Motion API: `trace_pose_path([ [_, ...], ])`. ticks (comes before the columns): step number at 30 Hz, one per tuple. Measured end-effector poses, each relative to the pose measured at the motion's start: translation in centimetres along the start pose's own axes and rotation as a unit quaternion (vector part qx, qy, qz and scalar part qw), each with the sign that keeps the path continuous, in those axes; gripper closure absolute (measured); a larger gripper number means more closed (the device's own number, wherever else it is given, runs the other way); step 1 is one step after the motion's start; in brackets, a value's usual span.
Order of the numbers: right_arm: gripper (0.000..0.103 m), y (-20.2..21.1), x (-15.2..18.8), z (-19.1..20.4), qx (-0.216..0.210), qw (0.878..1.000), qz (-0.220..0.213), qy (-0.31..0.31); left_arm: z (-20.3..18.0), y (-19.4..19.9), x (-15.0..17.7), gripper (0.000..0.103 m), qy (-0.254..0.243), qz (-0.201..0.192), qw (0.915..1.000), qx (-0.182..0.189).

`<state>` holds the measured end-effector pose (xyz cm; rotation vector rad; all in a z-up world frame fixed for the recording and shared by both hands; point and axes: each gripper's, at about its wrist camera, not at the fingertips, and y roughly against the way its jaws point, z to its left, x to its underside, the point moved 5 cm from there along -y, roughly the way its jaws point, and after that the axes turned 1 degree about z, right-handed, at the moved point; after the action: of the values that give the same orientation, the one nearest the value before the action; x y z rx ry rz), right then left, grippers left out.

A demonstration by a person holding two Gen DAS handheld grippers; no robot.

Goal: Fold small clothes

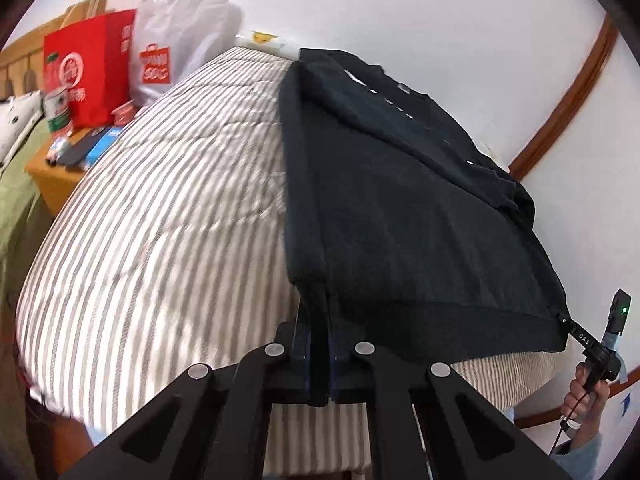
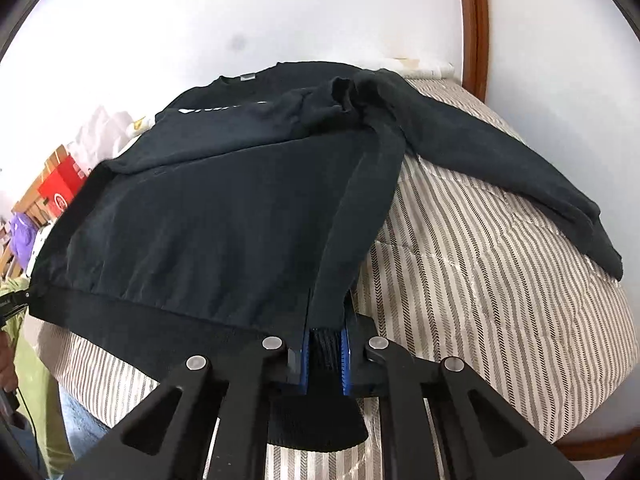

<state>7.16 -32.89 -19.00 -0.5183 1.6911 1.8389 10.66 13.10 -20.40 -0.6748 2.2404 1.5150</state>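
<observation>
A black sweatshirt (image 2: 208, 216) is spread on a bed covered by a striped quilt (image 1: 160, 208), its ribbed hem toward the cameras. One hem corner is pinched by the left hand-held gripper (image 1: 320, 360), its fingers pressed together on the fabric. The other hem corner is clamped between the blue pads of the right hand-held gripper (image 2: 325, 354). One sleeve (image 2: 500, 168) is stretched out across the quilt. A red shopping bag (image 1: 92, 68) is seen on a nightstand (image 1: 52, 176) beside the bed.

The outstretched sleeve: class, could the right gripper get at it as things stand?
Probably not yet: the right gripper has its jaws shut on the sweatshirt's hem. The sleeve itself lies uncovered on the bed.
</observation>
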Motion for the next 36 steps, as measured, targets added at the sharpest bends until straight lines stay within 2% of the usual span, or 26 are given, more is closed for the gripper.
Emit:
trace_pose_path([
  [4,0.092,0.5,0.8,0.3,-0.004,1.0,0.006,0.004,0.9,0.5,1.6,0.097,0.017,0.004,0.9998,0.005],
  [12,0.092,1.0,2.3,0.6,-0.006,1.0,0.016,0.022,1.2,1.5,3.3,0.096,0.013,0.006,0.9998,-0.012],
  [15,0.09,0.5,2.0,0.7,0.003,0.999,0.018,0.03,1.1,1.4,3.1,0.092,0.01,0.008,0.9996,-0.025],
  [17,0.084,0.6,1.6,0.8,0.002,0.999,0.018,0.031,1.0,1.5,2.8,0.09,0.01,0.01,0.9995,-0.029],
  [18,0.082,0.6,1.3,0.7,0.001,0.999,0.015,0.031,1.0,1.6,2.6,0.086,0.011,0.011,0.9992,-0.038],
  [20,0.071,1.1,0.9,0.6,0.002,0.999,0.008,0.031,1.1,2.0,2.0,0.063,0.007,-0.003,0.9975,-0.07],
  [21,0.068,1.5,0.5,0.3,0.007,1.0,0.001,0.028,1.1,2.3,1.7,0.055,0.005,-0.01,0.9968,-0.079],
  [22,0.063,1.9,0.2,-0.1,0.014,1.0,-0.007,0.026,1.0,2.7,1.2,0.037,0.003,-0.02,0.9958,-0.089],
  [23,0.059,2.1,-0.2,-0.5,0.02,0.999,-0.013,0.023,0.8,3.2,0.5,0.032,0.0,-0.033,0.9948,-0.096],
  [28,0.052,3.2,-3.1,-5.0,0.064,0.997,-0.04,-0.008,-1.5,3.8,-3.0,0.032,-0.021,-0.057,0.9933,-0.098],
  [36,0.048,3.2,-6.0,-13.1,0.132,0.989,-0.051,-0.052,-6.6,1.2,-8.1,0.032,-0.054,-0.075,0.9918,-0.088],
])
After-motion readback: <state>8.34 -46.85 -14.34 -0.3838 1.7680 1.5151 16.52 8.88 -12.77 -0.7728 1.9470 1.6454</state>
